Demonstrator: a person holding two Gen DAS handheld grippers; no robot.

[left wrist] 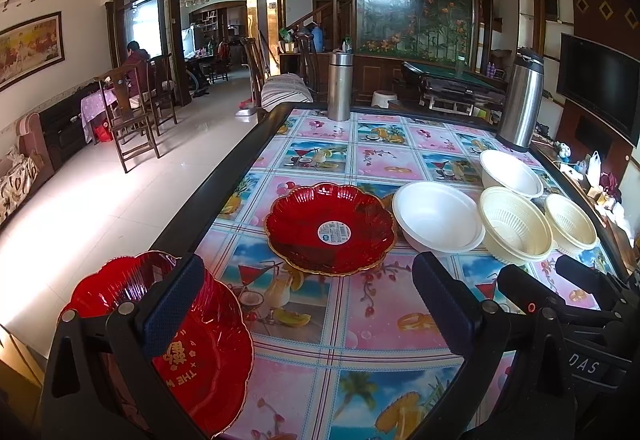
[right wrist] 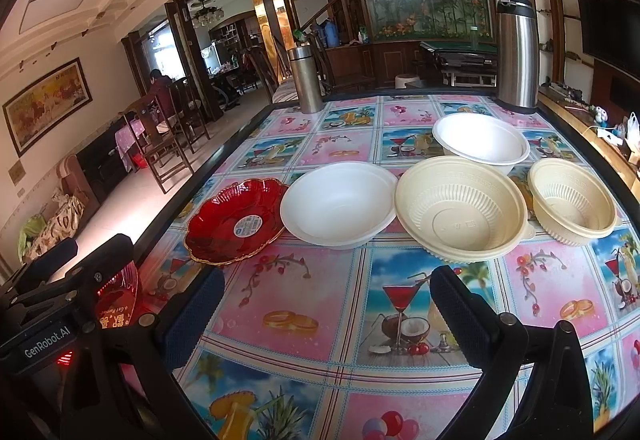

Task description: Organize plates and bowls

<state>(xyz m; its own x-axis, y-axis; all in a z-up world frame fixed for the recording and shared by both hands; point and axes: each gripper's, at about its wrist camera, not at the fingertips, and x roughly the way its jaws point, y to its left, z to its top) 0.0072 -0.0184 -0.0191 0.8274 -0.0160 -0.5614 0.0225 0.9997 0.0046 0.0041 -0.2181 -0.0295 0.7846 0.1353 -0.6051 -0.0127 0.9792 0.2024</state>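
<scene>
A red scalloped plate (left wrist: 331, 228) with a round sticker lies mid-table; it also shows in the right wrist view (right wrist: 236, 226). A second red plate (left wrist: 208, 352) with gold lettering lies at the near left corner, partly under my left gripper's left finger. My left gripper (left wrist: 308, 304) is open and empty above the table. Right of the first red plate stand two white bowls (right wrist: 340, 203) (right wrist: 480, 137) and two cream ribbed bowls (right wrist: 460, 207) (right wrist: 572, 199). My right gripper (right wrist: 326, 314) is open and empty, short of the bowls.
A steel flask (left wrist: 339, 85) stands at the far table edge and a tall steel thermos (left wrist: 520, 99) at the far right. The table (right wrist: 280, 372) has a raised black rim. Chairs and tiled floor lie to the left.
</scene>
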